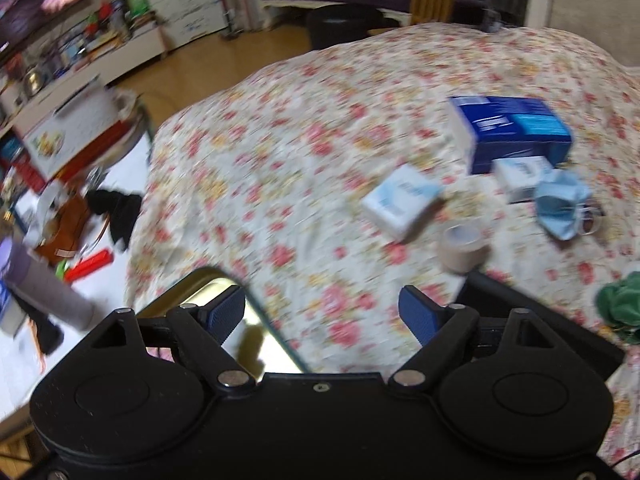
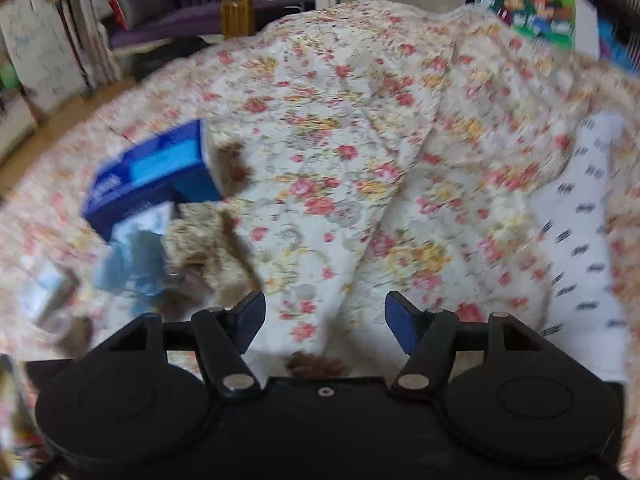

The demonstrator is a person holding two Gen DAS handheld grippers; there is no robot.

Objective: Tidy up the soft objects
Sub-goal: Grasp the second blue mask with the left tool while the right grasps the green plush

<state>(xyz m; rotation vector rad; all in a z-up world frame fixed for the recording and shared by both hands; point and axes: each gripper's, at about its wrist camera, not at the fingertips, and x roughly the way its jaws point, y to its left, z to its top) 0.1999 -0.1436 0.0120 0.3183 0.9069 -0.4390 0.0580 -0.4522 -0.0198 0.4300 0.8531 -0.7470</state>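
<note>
On the floral bedspread point(image 1: 280, 168), both of my tools hover with nothing between the fingers. My left gripper point(image 1: 322, 312) has its jaws spread wide and holds nothing; my right gripper point(image 2: 324, 322) is likewise spread and unloaded. Both views are motion-blurred, so fine detail is unreliable.

Soft item under review: a crumpled light-blue face mask point(image 1: 560, 210), lying on the bedspread ahead and to the right of the left gripper, just beside a small white box point(image 1: 520, 174) and near the large blue box point(image 1: 512, 132). From the right wrist view the same face mask point(image 2: 128, 264) sits ahead and to the left, below the blue box point(image 2: 156, 176). It therefore lies between the two tools. I judge the right gripper slightly nearer, though blur limits confidence. Its long axis cannot be determined.

Other items noted: a second white box point(image 1: 400, 200) and a roll of tape point(image 1: 464, 248) lie nearer the left gripper. A green fabric item point(image 1: 620, 304) shows at the right edge of the left view.

Assessment: the coming reach turns on a leftward swing of the right tool, or rightward of the left.
</note>
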